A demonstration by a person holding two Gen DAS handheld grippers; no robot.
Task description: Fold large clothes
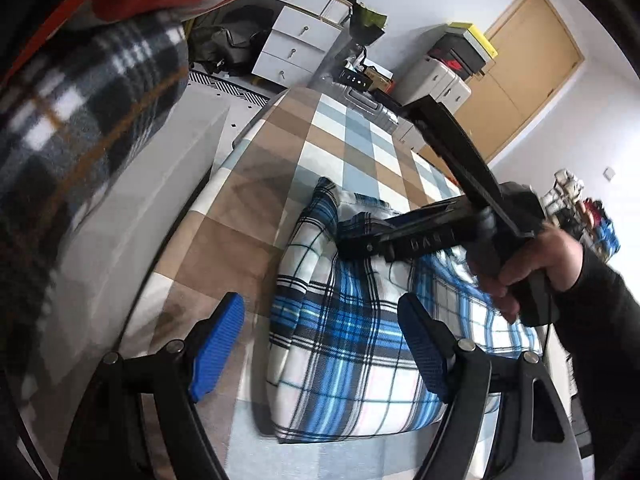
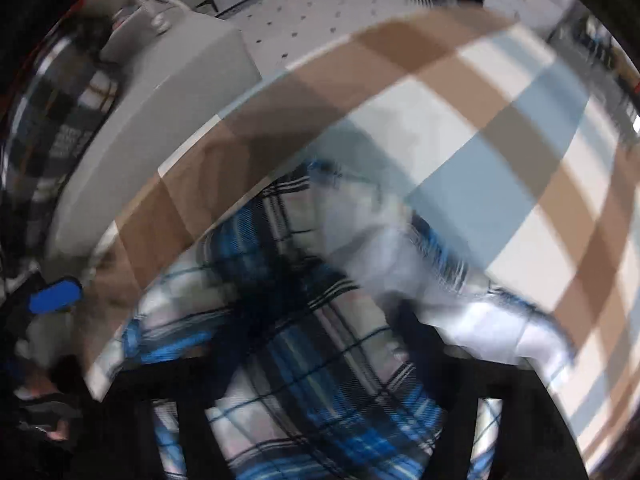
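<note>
the blue plaid shirt [image 1: 352, 320] lies partly folded on the checked table [image 1: 248, 216]. the left gripper [image 1: 320, 344] hangs spread and empty above it; the right gripper [image 1: 352, 246] points down at the cloth, its grip too blurred to tell. pinch one layer's edge cleanly before folding.

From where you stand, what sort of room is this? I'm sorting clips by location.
Probably a bedroom: a bed under a checked cover, white drawers, a suitcase and a wooden door.
</note>
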